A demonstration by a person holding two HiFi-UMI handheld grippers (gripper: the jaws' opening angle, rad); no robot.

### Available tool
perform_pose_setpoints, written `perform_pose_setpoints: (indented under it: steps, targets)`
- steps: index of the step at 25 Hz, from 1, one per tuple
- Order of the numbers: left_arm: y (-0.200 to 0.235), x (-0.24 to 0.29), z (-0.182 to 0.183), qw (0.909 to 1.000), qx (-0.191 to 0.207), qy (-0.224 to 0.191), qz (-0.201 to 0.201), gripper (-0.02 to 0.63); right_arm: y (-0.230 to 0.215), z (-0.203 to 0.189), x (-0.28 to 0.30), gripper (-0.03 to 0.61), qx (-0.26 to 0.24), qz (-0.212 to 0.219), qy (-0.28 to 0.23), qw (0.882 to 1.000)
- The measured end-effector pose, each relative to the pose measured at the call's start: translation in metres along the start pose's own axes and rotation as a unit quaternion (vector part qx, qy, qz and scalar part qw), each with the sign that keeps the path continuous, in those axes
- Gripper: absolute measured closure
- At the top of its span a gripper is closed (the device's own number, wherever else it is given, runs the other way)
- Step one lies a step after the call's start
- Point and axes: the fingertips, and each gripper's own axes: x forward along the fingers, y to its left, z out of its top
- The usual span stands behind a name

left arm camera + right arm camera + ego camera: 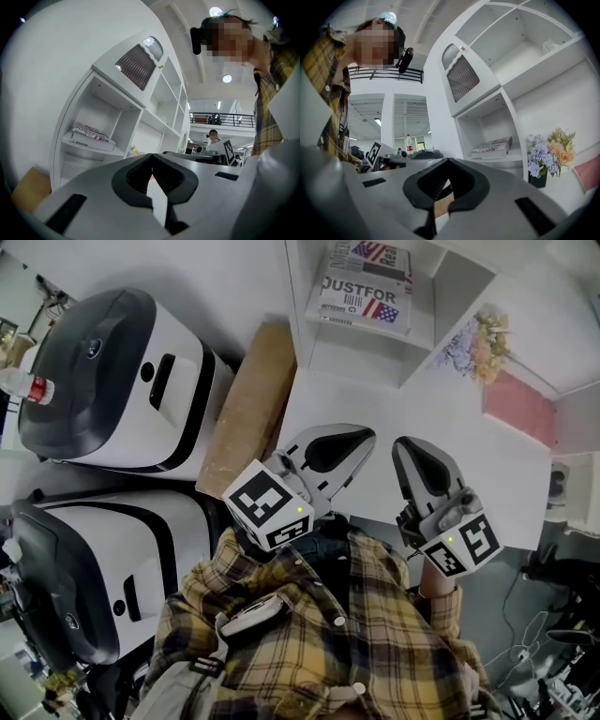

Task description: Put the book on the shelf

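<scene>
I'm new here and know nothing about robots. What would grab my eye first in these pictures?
Two grey handheld grippers, the left gripper and the right gripper, each bearing a black-and-white marker cube, point at a white shelf unit, both shut and empty. A stack of books lies flat in one compartment, with a bunch of flowers to its right. Two big white-and-black machines stand at the left of the head view.

Flowers (pixel 487 343) near pink mat (pixel 518 407); wooden board (pixel 248 409) leftward.
</scene>
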Motion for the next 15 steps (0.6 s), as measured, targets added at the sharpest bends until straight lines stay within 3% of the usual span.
perform_pose_setpoints:
  steps: [15]
  targets:
    - [0.004, -0.001, 0.015, 0.9996, 0.019, -0.008, -0.019, 0.594, -0.008, 0.010, 0.000, 0.561, -0.003, -0.001, -0.003, 1.000]
